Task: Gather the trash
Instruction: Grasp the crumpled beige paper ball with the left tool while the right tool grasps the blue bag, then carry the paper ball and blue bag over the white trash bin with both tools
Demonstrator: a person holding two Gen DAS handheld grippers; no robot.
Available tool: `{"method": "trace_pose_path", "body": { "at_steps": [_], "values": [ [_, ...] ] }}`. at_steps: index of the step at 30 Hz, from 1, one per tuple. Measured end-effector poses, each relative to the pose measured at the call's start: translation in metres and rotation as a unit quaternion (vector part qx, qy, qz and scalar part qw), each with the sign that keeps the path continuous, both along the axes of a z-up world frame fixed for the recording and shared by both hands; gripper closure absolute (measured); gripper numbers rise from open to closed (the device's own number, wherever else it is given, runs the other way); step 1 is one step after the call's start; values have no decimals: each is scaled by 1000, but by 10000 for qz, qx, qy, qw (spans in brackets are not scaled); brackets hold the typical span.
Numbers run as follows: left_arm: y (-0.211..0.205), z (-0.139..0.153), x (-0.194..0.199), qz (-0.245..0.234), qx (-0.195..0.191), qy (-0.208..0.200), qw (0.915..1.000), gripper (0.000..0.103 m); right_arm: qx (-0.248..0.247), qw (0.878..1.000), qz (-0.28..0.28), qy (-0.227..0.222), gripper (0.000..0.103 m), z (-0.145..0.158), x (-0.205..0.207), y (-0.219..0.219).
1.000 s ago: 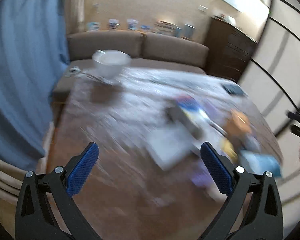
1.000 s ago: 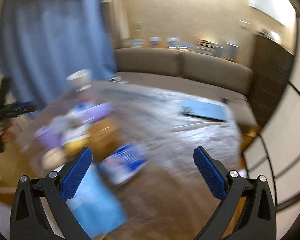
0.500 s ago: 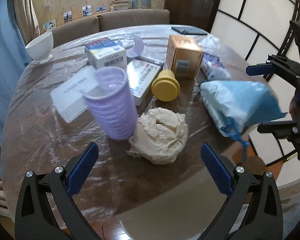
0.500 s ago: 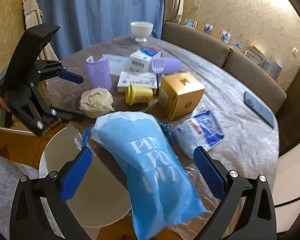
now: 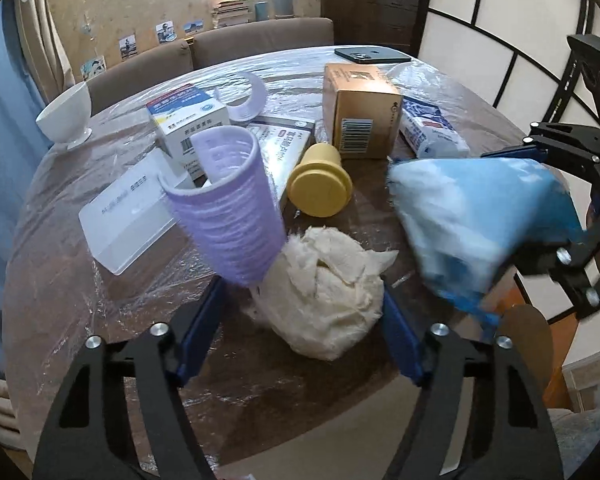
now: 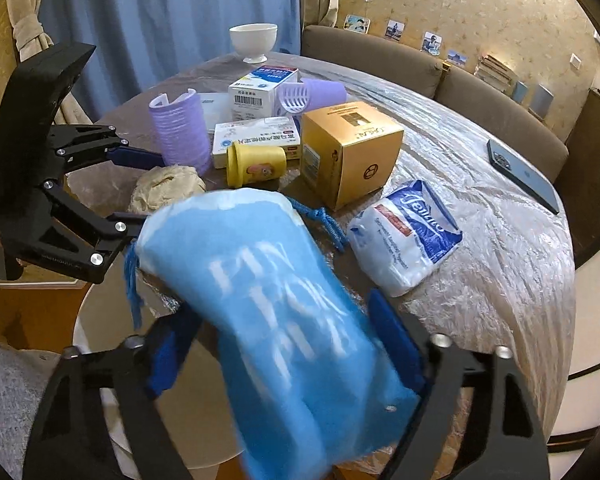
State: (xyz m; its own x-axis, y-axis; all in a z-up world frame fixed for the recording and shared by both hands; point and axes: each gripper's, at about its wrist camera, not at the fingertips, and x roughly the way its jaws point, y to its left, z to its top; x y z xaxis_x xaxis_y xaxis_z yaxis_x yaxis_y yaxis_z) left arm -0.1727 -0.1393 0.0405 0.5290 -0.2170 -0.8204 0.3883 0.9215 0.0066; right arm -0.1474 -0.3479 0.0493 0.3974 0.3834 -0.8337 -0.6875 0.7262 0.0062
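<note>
The crumpled paper wad (image 5: 324,292) lies on the table (image 5: 60,280) between the pads of the left gripper (image 5: 302,332), not yet squeezed, while the right gripper (image 6: 284,356) clamps the blue bag (image 6: 276,312).

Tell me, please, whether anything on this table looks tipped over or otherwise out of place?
Yes: the yellow cup lies on its side beside the gold box, and a purple cup lies toppled behind it. A crumpled paper wad sits near the table's edge, between the left tongs.

Left claw (image 5: 302,320) half-closed; right claw (image 6: 288,344) clamped.
</note>
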Motion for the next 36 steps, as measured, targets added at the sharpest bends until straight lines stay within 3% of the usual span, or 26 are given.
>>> {"method": "trace_pose_path", "body": {
  "at_steps": [3, 9, 13, 17, 22, 30, 36],
  "values": [
    [-2, 2, -4, -27, -33, -8, 10000, 50, 46, 10000, -10, 14, 44, 1, -3, 0],
    [5, 9, -13, 50, -183, -69, 9998, 50, 462, 9988, -118, 75, 57, 12, -8, -3],
    [13, 15, -18, 130, -286, -146, 9994, 50, 795, 9965, -218, 135, 60, 19, -12, -5],
    [26, 23, -18, 179, -698, -72, 9974, 50, 1318, 9899, -272, 438, 61, 22, -14, -6],
    [34, 35, -17, 330, -767, -339, 9959, 51, 1657, 9839, -389, 538, 62, 27, -17, -5],
    [46, 61, -22, 460, -908, -746, 9920, 51, 1889, 9785, -664, 493, 62, 36, -20, -13],
    [54, 71, -24, 468, -850, -792, 9921, 50, 1893, 9781, -707, 502, 62, 36, -29, -14]
  ]
}}
